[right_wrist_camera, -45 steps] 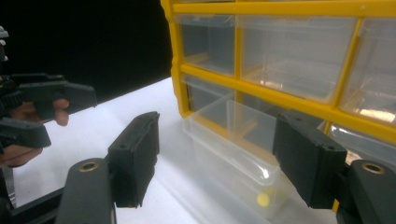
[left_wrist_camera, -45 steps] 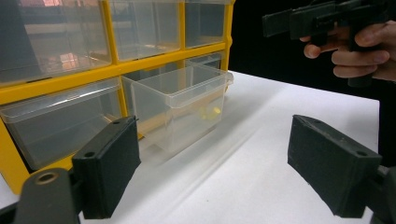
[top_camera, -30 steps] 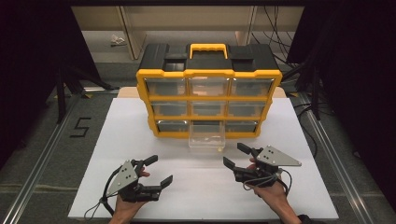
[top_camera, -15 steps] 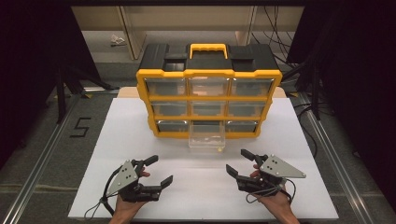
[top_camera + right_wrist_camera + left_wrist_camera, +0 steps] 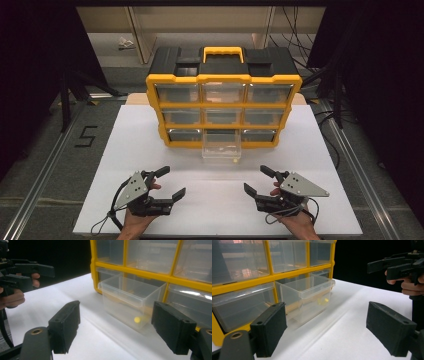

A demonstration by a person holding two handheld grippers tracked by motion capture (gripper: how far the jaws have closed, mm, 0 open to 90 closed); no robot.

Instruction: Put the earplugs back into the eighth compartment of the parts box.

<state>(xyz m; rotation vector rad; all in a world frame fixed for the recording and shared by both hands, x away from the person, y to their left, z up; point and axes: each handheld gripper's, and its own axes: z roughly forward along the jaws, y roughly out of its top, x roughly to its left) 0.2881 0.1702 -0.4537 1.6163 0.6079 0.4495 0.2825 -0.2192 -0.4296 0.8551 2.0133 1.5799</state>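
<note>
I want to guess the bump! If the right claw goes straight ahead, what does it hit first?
Probably the pulled-out clear drawer with the small yellow bit inside; the open right claw points at it, nothing between.

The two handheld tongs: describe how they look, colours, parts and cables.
Both the left tongs and the right tongs are black, each with two flat rectangular jaws with small holes in them. Each carries a grey three-cornered plate dotted with holes on top and trails a thin cable. Bare hands grip them; no sleeves show.

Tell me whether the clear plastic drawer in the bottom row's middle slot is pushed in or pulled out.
Pulled out. The clear plastic drawer juts forward from the yellow and black drawer cabinet onto the white table, past its neighbours.
</note>
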